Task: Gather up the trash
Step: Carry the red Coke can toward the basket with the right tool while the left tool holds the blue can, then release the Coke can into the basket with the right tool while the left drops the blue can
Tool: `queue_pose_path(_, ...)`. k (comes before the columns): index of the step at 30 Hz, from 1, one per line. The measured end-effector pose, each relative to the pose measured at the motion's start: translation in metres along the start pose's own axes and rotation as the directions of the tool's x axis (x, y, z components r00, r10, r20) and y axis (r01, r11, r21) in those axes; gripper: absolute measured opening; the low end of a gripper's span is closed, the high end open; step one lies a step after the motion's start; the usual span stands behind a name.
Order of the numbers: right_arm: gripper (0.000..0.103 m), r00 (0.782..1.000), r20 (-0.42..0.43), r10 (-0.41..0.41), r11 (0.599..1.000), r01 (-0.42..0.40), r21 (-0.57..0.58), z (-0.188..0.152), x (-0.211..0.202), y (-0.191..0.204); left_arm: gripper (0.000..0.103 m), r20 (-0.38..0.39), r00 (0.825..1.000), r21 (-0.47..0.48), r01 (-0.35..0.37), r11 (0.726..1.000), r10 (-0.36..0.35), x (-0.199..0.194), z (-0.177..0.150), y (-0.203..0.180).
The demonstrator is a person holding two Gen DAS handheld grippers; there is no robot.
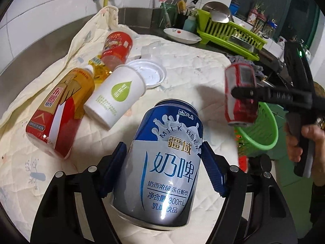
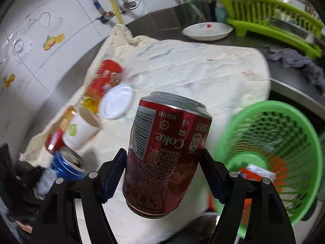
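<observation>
Basket position decides the coming move: the green plastic mesh basket (image 2: 278, 148) sits just right of and below the right gripper (image 2: 163, 168), its open mouth tilted toward that tool, with some orange-and-white packaging already inside. That gripper is clamped on a red aluminium Coke can (image 2: 164, 154), its blue pads pressing the can's sides. The can's long axis runs roughly forward along the fingers, leaning a little left, printed label upside down and one flat end pointing away from the camera.

From the left wrist view, the left gripper (image 1: 162, 170) is closed around a blue-and-silver milk beer can (image 1: 162, 166), long axis likewise forward and tilted slightly left, ring-pull end pointing away. The basket (image 1: 262, 130) lies well off to this tool's right, beyond the right gripper (image 1: 237, 93) and the Coke can (image 1: 239, 93).

So the right hand is clearly nearer; it probably drops first. A swing rightward and a tip downward should suffice.
</observation>
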State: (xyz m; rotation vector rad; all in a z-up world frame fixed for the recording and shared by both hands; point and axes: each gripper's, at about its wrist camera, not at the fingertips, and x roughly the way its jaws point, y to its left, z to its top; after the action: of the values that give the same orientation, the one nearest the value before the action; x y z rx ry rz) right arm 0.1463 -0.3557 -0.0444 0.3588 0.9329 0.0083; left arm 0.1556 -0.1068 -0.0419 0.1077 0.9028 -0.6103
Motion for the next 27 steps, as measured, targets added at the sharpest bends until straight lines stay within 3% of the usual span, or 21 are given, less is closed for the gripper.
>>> queue_pose_path(4, 0.071, 0.996, 0.01, -0.089, 0.996, 0.089, -0.012, -0.014, -0.01, -0.029, 0.073, 0.011, 0.999, 0.009, 0.038, 0.999, -0.038, -0.001, 0.008, -0.018)
queue_pose_path(12, 0.071, 0.966, -0.01, -0.259, 0.966, 0.259, 0.014, -0.04, -0.024, -0.107, 0.073, 0.004, 0.996, 0.072, 0.094, 0.993, -0.094, 0.011, 0.024, -0.068)
queue_pose_path(22, 0.072, 0.961, -0.048, -0.274, 0.952, 0.278, 0.127, -0.057, -0.021, -0.171, 0.073, -0.015, 0.986, 0.13, 0.169, 0.977, -0.168, 0.039, 0.051, -0.135)
queue_pose_path(25, 0.081, 0.963, -0.032, -0.269, 0.952, 0.271, 0.139, -0.06, -0.025, -0.178, 0.073, -0.026, 0.983, 0.145, 0.182, 0.972, -0.18, 0.052, 0.059, -0.154)
queue_pose_path(27, 0.081, 0.963, -0.018, -0.269, 0.952, 0.269, 0.146, -0.062, -0.031, -0.18, 0.073, -0.033, 0.982, 0.154, 0.191, 0.969, -0.188, 0.061, 0.063, -0.165)
